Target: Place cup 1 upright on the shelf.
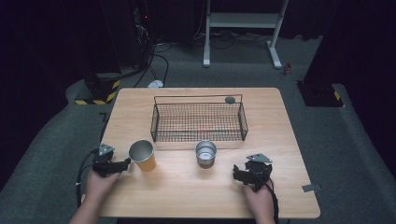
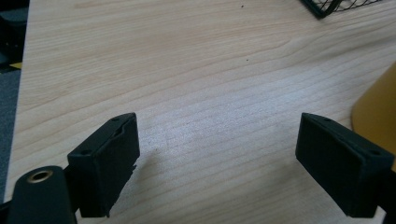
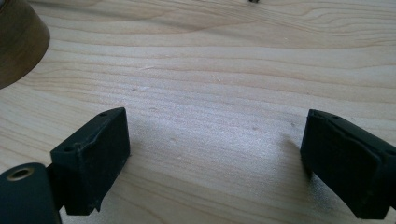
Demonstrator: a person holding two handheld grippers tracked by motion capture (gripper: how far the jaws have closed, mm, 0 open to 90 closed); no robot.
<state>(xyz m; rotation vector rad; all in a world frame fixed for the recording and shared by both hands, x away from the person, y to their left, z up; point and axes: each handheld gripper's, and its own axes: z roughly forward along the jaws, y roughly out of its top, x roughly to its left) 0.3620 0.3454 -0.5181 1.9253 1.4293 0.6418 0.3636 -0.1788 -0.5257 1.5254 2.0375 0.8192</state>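
An orange cup (image 1: 142, 155) with a shiny inside stands upright at the table's front left. My left gripper (image 1: 122, 164) rests just left of it, close to its side. In the left gripper view the cup (image 2: 376, 112) sits beyond the right jaw, and the left gripper (image 2: 217, 158) is open over bare wood. A brown cup (image 1: 206, 153) with a metal inside stands near the middle. My right gripper (image 1: 238, 175) lies to its front right. In the right gripper view that cup (image 3: 18, 37) is at the top left, and the right gripper (image 3: 219, 158) is open with nothing between its jaws.
A black wire basket (image 1: 198, 122) stands behind both cups on the wooden table (image 1: 280, 140); its corner (image 2: 327, 5) shows in the left gripper view. A small grey disc (image 1: 229, 99) lies by the basket's far right corner. Dark stands and cables surround the table on the floor.
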